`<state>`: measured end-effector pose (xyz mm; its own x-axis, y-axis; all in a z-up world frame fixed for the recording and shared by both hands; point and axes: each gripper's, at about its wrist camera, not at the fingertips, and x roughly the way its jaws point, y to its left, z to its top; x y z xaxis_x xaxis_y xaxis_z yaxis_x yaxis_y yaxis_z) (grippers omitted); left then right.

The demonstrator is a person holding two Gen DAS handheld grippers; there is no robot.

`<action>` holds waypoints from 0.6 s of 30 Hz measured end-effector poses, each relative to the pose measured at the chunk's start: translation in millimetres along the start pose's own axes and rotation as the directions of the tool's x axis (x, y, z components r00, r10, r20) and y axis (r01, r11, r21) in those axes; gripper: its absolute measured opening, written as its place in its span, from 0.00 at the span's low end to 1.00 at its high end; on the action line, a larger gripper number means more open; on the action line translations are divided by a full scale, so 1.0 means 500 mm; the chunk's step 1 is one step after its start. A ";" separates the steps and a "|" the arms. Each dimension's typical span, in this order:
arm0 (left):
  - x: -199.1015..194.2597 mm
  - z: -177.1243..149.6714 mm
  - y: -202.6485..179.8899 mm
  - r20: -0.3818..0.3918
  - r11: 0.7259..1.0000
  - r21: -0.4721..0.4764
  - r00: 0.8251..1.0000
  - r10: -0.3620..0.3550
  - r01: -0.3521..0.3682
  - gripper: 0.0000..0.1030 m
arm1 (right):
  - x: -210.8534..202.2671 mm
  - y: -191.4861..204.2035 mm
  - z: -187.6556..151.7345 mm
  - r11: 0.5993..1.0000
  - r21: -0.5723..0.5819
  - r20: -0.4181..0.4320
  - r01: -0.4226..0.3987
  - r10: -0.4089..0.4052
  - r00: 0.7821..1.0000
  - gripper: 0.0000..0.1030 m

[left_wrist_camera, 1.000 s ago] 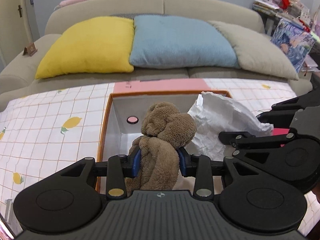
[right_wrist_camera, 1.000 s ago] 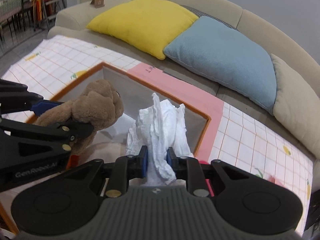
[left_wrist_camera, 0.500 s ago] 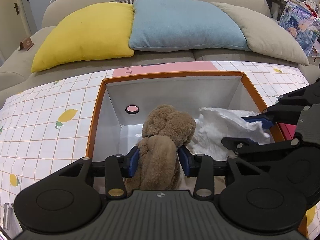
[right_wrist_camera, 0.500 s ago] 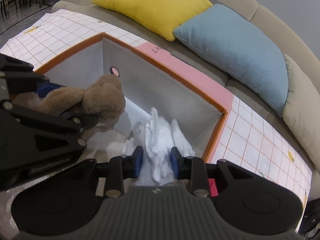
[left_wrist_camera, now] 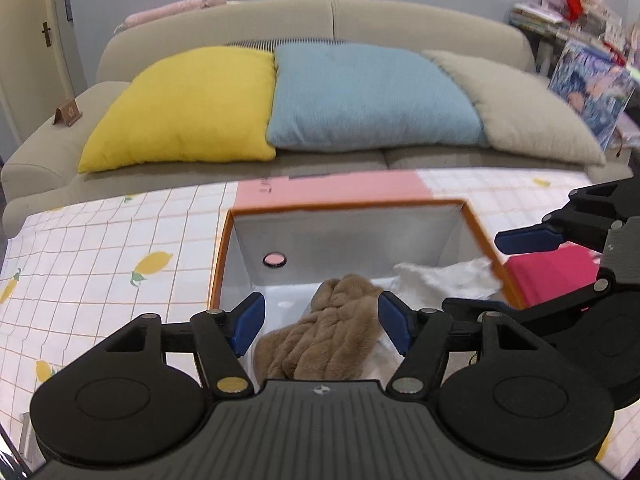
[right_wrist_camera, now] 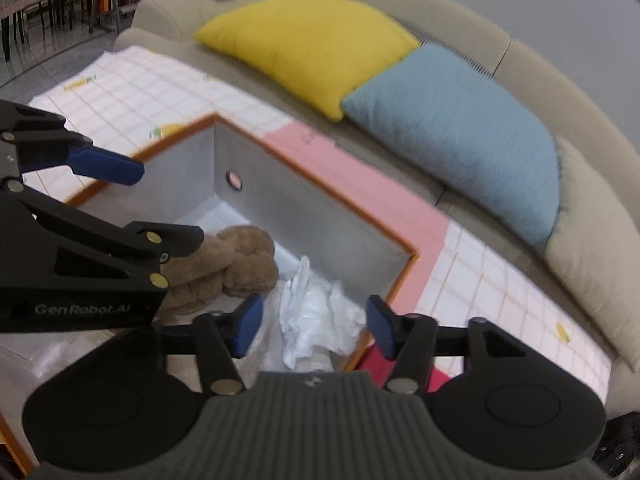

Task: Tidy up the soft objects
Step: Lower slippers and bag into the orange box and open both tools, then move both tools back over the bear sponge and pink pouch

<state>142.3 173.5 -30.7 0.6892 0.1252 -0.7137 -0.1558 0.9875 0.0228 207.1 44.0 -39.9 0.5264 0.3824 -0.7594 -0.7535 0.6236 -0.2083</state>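
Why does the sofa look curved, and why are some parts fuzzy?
Left wrist view: the fisheye lens bows the sofa; the orange box rim is smeared by motion, the left gripper stays sharp. Right wrist view: stronger warping, blurred yellow cushion and tablecloth, soft even light.

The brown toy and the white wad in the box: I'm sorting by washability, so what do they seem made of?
Brown toy: plush fabric, probably synthetic; matte, deep fuzzy pile, limp folds.
White wad: looks like crumpled tissue or thin paper, possibly thin cloth; matte, with sharp creases and ragged edges.
Box: seemingly rigid cardboard; smooth pale walls, orange rim.
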 end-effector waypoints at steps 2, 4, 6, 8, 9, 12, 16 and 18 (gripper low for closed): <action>-0.026 0.000 -0.004 0.030 1.000 -0.011 0.999 -0.011 0.011 0.74 | -0.033 -0.004 -0.007 1.000 -0.001 0.035 0.008 -0.008 0.999 0.61; -0.051 -0.001 -0.010 0.060 0.999 -0.022 0.998 -0.021 0.022 0.74 | -0.063 -0.010 -0.018 1.000 0.015 0.063 0.011 -0.012 0.998 0.61; -0.074 -0.004 -0.020 0.085 0.999 -0.029 0.996 -0.033 0.036 0.74 | -0.096 -0.015 -0.035 0.999 0.042 0.098 0.018 -0.022 0.995 0.64; -0.098 -0.010 -0.030 0.108 0.998 -0.032 0.993 -0.044 0.048 0.74 | -0.127 -0.020 -0.056 0.997 0.079 0.129 0.024 -0.034 0.991 0.67; -0.110 -0.013 -0.037 0.119 0.998 -0.030 0.992 -0.050 0.053 0.74 | -0.143 -0.022 -0.068 0.995 0.096 0.142 0.020 -0.033 0.989 0.67; -0.142 -0.026 -0.064 0.149 0.998 -0.014 0.987 -0.063 0.066 0.74 | -0.186 -0.027 -0.108 0.988 0.152 0.177 0.016 -0.043 0.983 0.70; -0.169 -0.049 -0.117 0.196 0.997 0.065 0.979 -0.048 0.036 0.74 | -0.233 -0.042 -0.168 0.971 0.235 0.219 0.051 -0.103 0.970 0.77; -0.182 -0.062 -0.143 0.214 0.995 0.085 0.975 -0.062 0.045 0.74 | -0.252 -0.051 -0.195 0.959 0.275 0.224 0.075 -0.140 0.964 0.78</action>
<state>68.8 88.6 10.7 0.8328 0.0812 -0.5476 -0.0644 0.9967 0.0499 121.4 -86.4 0.9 0.7012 0.4347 -0.5651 -0.5748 0.8136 -0.0874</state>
